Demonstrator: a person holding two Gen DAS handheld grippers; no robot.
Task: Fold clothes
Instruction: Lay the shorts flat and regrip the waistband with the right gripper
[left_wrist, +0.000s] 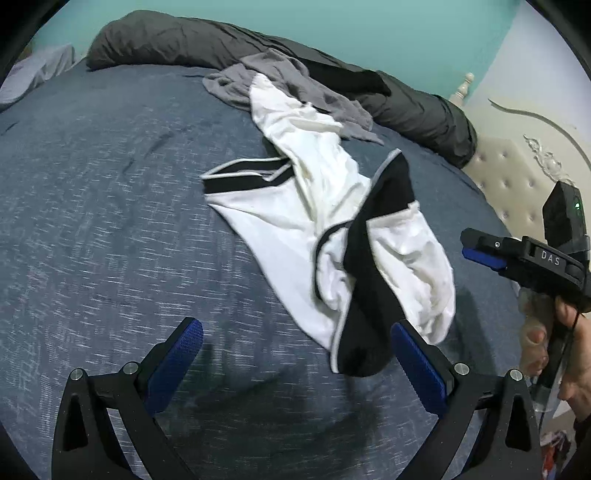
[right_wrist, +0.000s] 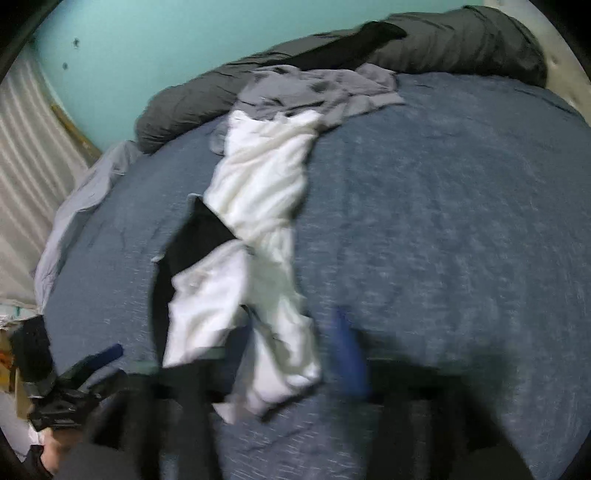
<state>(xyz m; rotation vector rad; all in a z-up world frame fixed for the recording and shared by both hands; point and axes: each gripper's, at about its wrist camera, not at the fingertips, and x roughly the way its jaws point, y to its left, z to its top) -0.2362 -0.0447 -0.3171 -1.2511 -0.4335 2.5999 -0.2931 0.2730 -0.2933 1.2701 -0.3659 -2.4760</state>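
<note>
A white garment with black, grey-piped panels (left_wrist: 332, 206) lies crumpled on the blue bedspread (left_wrist: 110, 221). My left gripper (left_wrist: 295, 350) is open wide just above the bedspread. The garment's black lower end (left_wrist: 365, 332) reaches down beside its right pad (left_wrist: 417, 362) without being clamped. My right gripper (left_wrist: 480, 251), held by a hand, hovers just right of the garment and touches nothing. In the blurred right wrist view the same garment (right_wrist: 258, 184) runs down between the right gripper's (right_wrist: 258, 362) spread fingers, loose. The left gripper (right_wrist: 92, 365) shows at lower left.
A grey garment (left_wrist: 280, 85) lies crumpled behind the white one, against a long dark pillow (left_wrist: 184, 40) under the teal wall. A tufted headboard (left_wrist: 509, 177) stands at the right. Pale sheets (right_wrist: 81, 192) hang off the bed's far side.
</note>
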